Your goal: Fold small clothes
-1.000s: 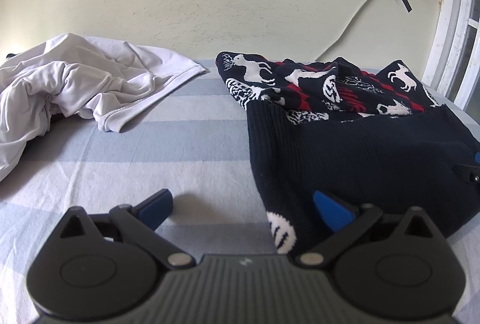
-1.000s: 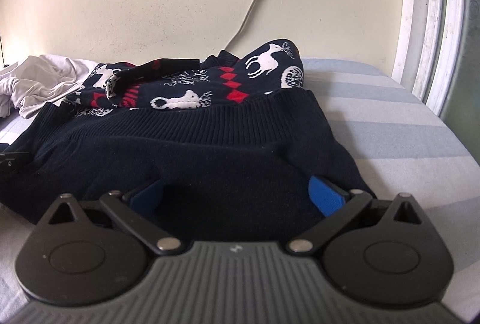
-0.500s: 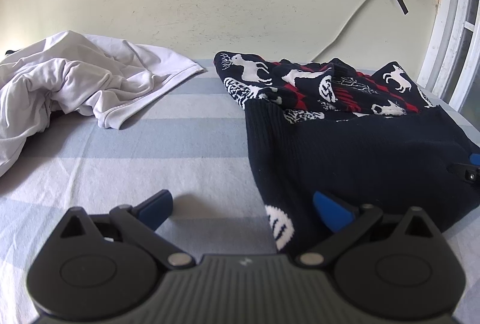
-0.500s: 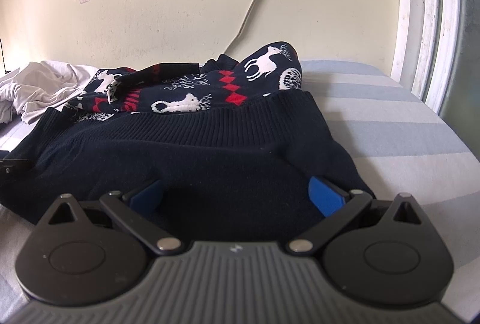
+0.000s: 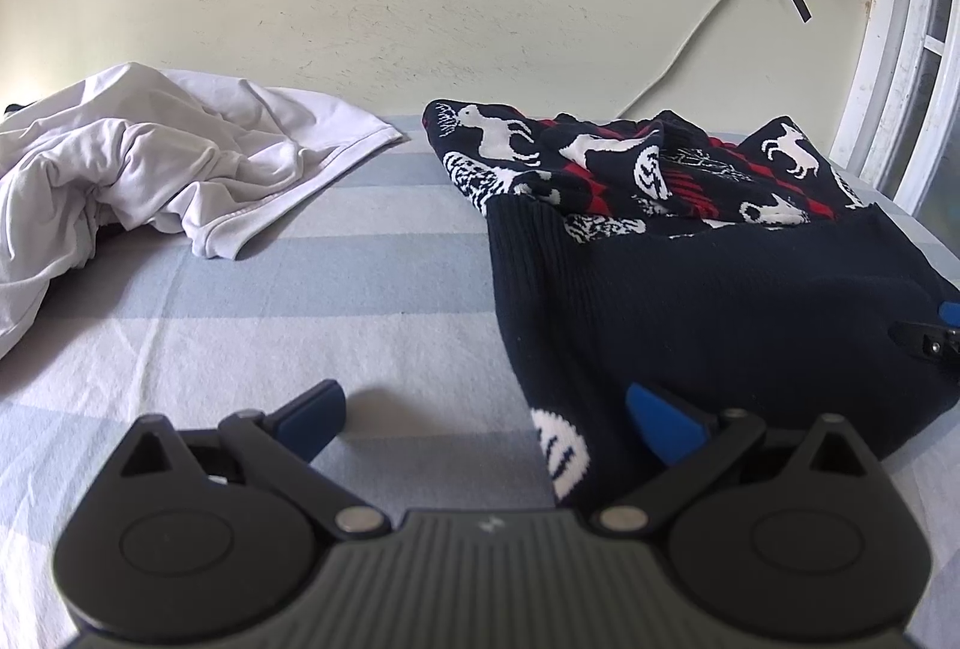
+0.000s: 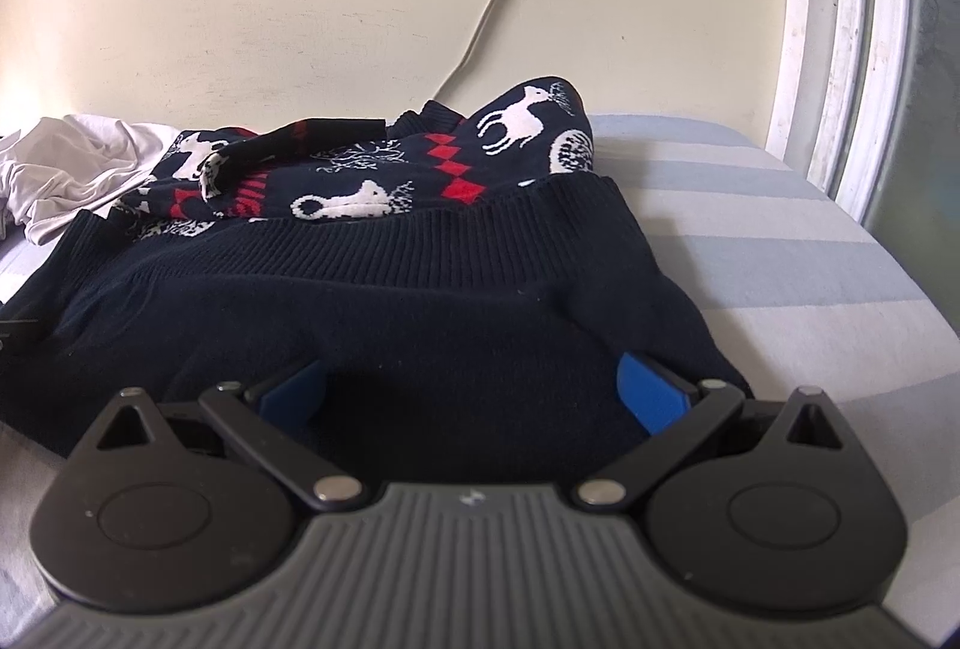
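Sweater [image 6: 420, 313] lies folded, ribbed hem facing away from both open grippers.

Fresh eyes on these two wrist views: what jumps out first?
The dark navy sweater with white reindeer and red diamonds, partly folded on the striped bed, fills the middle of both views. Both grippers sit open at its near edge, left gripper at its left corner, right gripper over its right part. A crumpled white garment lies far left by the wall.
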The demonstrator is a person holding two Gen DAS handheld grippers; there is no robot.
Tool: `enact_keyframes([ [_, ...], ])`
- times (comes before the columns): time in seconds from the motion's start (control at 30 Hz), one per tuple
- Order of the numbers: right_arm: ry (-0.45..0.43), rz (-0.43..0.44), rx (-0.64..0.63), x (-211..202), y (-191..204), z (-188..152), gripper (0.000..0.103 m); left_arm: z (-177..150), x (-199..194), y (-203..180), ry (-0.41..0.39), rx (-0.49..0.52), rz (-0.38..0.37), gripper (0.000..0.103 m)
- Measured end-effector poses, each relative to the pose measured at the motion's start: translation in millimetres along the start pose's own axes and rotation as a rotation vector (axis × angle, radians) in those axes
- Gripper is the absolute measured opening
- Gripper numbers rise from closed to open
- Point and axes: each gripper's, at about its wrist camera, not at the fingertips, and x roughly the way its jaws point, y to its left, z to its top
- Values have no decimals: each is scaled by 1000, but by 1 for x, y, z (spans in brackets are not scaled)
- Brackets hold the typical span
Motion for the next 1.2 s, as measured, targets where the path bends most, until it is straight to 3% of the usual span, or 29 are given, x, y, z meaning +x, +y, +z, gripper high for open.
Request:
enact_keyframes([
  [0.3,-6,-21,13,-2,2,-2,103,0,0,0,-1,-1,-1,103],
  [0.57,-42,26,58,-11,-4,-5,103,0,-1,2,-6,-8,-9,103],
  [1.2,-24,-8,17,-8,4,-4,103,-1,-2,3,-3,4,-14,103],
])
